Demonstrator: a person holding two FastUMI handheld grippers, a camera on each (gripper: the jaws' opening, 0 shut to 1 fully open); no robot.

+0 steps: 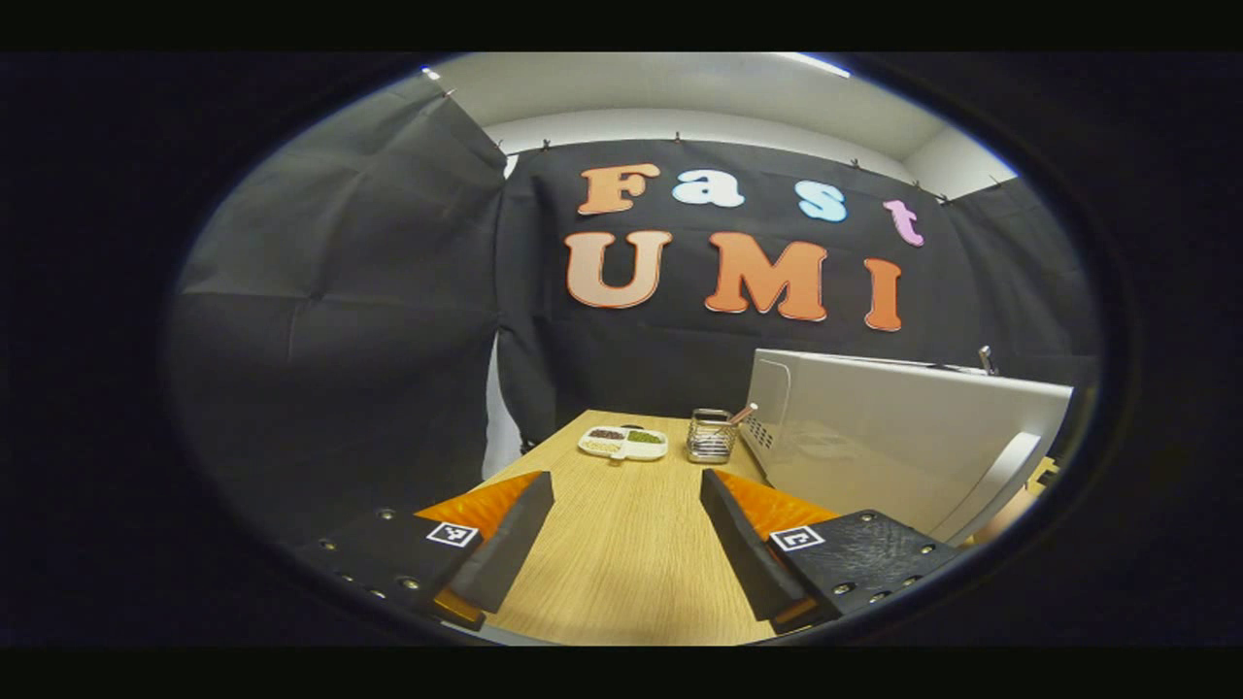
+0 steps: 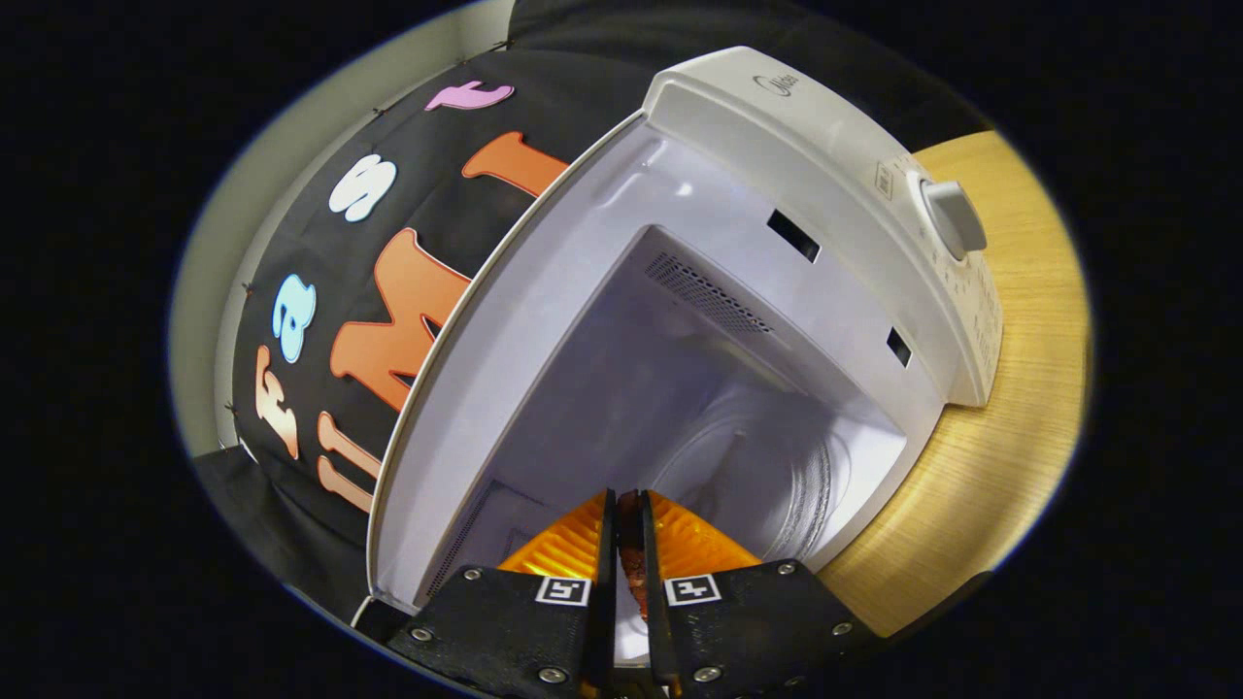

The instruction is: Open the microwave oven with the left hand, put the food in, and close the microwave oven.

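The white microwave stands with its door swung open, and its cavity holds a glass turntable. My right gripper, at the cavity's mouth and pointing inward, is shut on a thin reddish-brown piece of food. In the left gripper view the microwave stands to the right on the wooden table, with a curved handle at its near end. My left gripper stands open over the table, nothing between its fingers.
At the table's far end lie a white divided plate with food and a small wire basket. The microwave's control panel carries a round knob. Black cloth walls close in the booth.
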